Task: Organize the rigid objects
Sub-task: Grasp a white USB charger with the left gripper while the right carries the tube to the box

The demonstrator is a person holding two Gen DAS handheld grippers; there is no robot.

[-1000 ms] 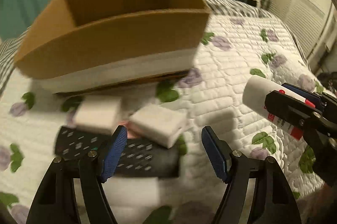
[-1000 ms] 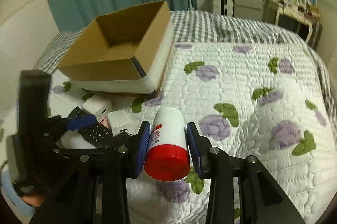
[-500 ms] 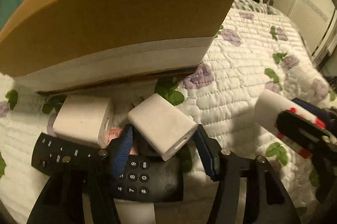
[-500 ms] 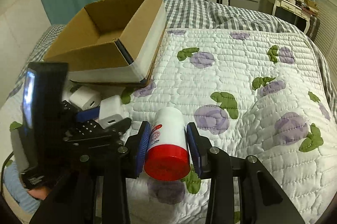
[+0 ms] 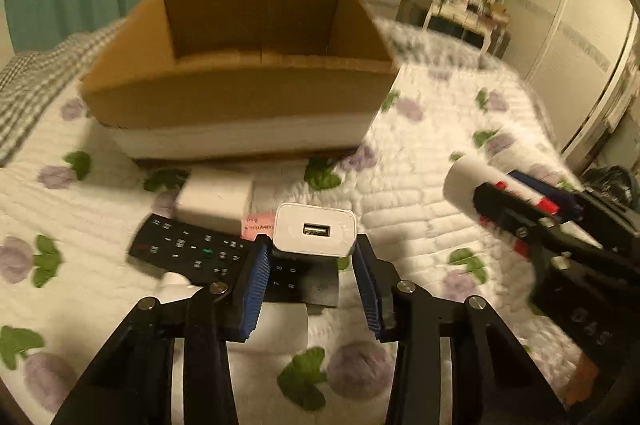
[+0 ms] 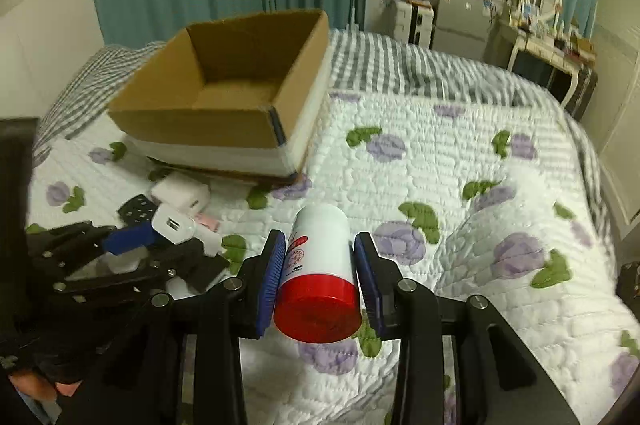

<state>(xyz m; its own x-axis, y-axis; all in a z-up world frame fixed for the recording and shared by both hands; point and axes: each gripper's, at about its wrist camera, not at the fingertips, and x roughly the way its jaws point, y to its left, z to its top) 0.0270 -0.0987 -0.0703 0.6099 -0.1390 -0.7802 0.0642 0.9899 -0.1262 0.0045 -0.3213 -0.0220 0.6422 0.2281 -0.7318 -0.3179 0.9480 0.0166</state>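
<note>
Probably the charger (image 5: pixel 315 233), clamped only at the left tongs' (image 5: pixel 308 279) tips, slips before the box (image 5: pixel 256 105) ahead, while the right tongs (image 6: pixel 318 281) clamp the bottle (image 6: pixel 318 277) firmly.

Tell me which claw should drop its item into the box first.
Left, probably: the left claw, gripping the charger, faces the box directly; the right claw with the bottle sits farther aside.

Left gripper (image 5: pixel 308 257): angled downward, blue-padded fingers (image 5: pixel 252 285) closed against both sides of a white USB charger (image 5: pixel 315 234), lifted above the bed. Right gripper (image 6: pixel 316 279): angled downward, fingers (image 6: pixel 270 281) clamped on a white bottle with red cap (image 6: pixel 318 281). Bare fingertips of a hand (image 6: pixel 36 387): lower left of right wrist view.
</note>
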